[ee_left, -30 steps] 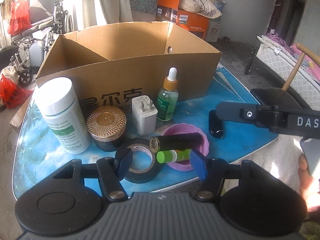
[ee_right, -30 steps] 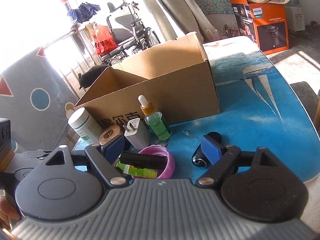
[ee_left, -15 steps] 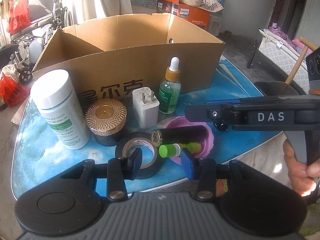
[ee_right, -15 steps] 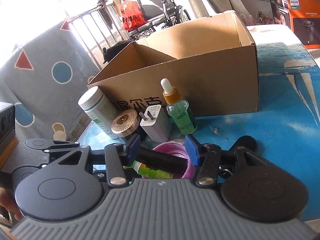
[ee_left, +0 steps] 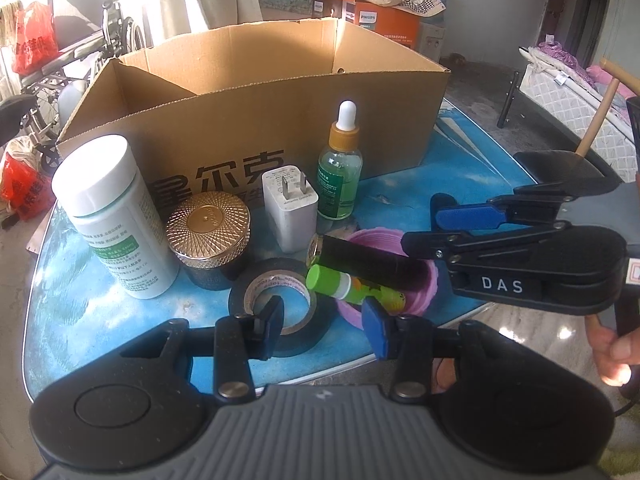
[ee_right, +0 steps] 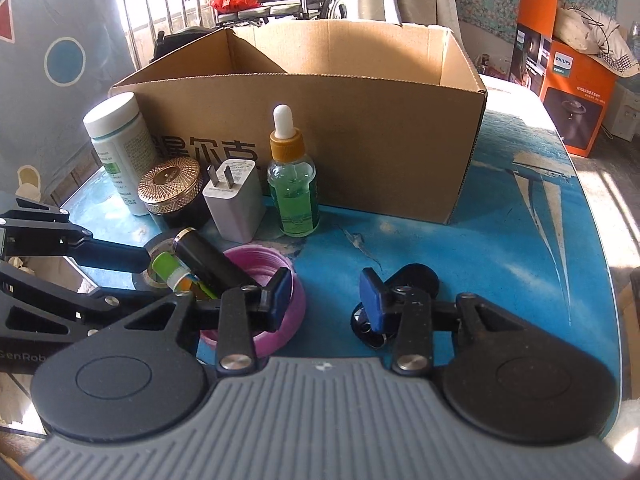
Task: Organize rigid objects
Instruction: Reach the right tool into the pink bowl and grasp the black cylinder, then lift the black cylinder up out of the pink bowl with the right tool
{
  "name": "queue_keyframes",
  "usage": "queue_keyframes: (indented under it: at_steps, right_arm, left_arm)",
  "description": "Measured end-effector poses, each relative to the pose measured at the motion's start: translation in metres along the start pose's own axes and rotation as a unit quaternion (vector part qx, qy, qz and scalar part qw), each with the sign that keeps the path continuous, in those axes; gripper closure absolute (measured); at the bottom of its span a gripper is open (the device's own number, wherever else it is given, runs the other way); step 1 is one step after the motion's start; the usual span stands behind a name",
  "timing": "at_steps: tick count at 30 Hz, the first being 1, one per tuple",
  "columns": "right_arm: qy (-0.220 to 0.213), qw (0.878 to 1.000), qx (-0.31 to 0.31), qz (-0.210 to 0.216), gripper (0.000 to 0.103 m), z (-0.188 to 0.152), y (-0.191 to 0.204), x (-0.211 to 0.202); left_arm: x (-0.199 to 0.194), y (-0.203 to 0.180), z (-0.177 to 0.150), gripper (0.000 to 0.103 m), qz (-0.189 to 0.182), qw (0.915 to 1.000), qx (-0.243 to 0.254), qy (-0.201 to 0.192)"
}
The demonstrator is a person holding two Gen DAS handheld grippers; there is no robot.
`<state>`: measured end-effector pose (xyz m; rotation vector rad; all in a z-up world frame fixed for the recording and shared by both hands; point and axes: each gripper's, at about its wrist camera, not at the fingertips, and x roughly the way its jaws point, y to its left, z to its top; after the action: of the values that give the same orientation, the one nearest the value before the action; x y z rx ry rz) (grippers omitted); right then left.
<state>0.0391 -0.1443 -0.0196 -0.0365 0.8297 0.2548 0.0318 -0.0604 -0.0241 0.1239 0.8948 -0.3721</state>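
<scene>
On the blue table [ee_left: 60, 300], in front of the cardboard box [ee_left: 248, 128], a pink bowl [ee_left: 428, 280] holds a black tube [ee_left: 360, 258] and a green-capped tube [ee_left: 332, 284]. A black tape roll [ee_left: 240, 300] lies beside it. My left gripper [ee_left: 324, 330] stands partly open, one pad in the roll's hole, the other by the bowl, pressing nothing. My right gripper [ee_right: 326, 298] is closing. Its left pad is at the bowl's right rim and its right pad by a small black object [ee_right: 412, 276], with only table and rim between them.
A white bottle [ee_left: 108, 216], a gold-lidded jar [ee_left: 208, 232], a white charger [ee_left: 290, 208] and a green dropper bottle [ee_left: 340, 172] stand in a row against the box. The table's near edge runs just under both grippers. An orange carton [ee_right: 568, 96] sits behind the table.
Both grippers' jaws have narrowed. The right gripper rolled level and shifted right, from straddling the black tube to the bowl's right rim. The left gripper barely moved.
</scene>
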Motion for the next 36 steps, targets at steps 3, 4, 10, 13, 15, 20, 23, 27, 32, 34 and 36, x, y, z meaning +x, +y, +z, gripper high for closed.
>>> queue_keyframes:
  at_steps: [3,4,10,13,15,20,23,27,32,34,36]
  right_arm:
    - [0.007,1.0,0.007,-0.002,0.066,-0.005,0.003,-0.002]
    - [0.009,1.0,0.01,-0.001,0.066,-0.007,0.004,-0.004]
    - [-0.009,0.999,0.031,0.02,0.066,-0.006,0.0,-0.017]
    - [-0.027,0.994,0.069,0.074,0.066,0.002,-0.01,-0.029]
    - [-0.027,0.989,0.087,0.115,0.066,0.008,-0.013,-0.03]
    - [0.005,0.988,0.07,0.14,0.067,0.017,-0.007,-0.011]
    - [0.027,0.986,0.064,0.153,0.074,0.019,-0.007,0.002]
    - [0.048,0.984,0.051,0.166,0.077,0.022,-0.005,0.014]
    - [0.062,0.981,0.047,0.18,0.077,0.025,-0.007,0.021]
    - [0.07,0.978,0.054,0.191,0.077,0.027,-0.012,0.024]
    - [0.077,0.975,0.058,0.201,0.077,0.028,-0.016,0.026]
  left_arm:
    - [0.001,0.0,0.002,0.059,-0.002,1.0,0.0,-0.003]
    - [0.001,0.0,0.002,0.059,-0.003,1.0,-0.001,-0.005]
    - [-0.004,0.0,0.003,0.059,-0.014,0.9998,-0.001,-0.015]
    - [-0.009,-0.002,0.0,0.059,-0.024,0.9995,0.008,-0.021]
    - [-0.01,-0.005,-0.002,0.059,-0.03,0.9992,0.015,-0.023]
    - [-0.007,-0.016,-0.005,0.061,-0.04,0.9983,0.037,-0.021]
    - [-0.003,-0.019,-0.005,0.062,-0.043,0.9981,0.042,-0.016]
    - [0.001,-0.02,-0.004,0.063,-0.046,0.9978,0.046,-0.013]
    - [0.004,-0.021,-0.003,0.063,-0.053,0.9972,0.051,-0.015]
    - [0.005,-0.023,-0.002,0.063,-0.055,0.997,0.053,-0.014]
    - [0.006,-0.023,-0.001,0.062,-0.055,0.9969,0.054,-0.014]
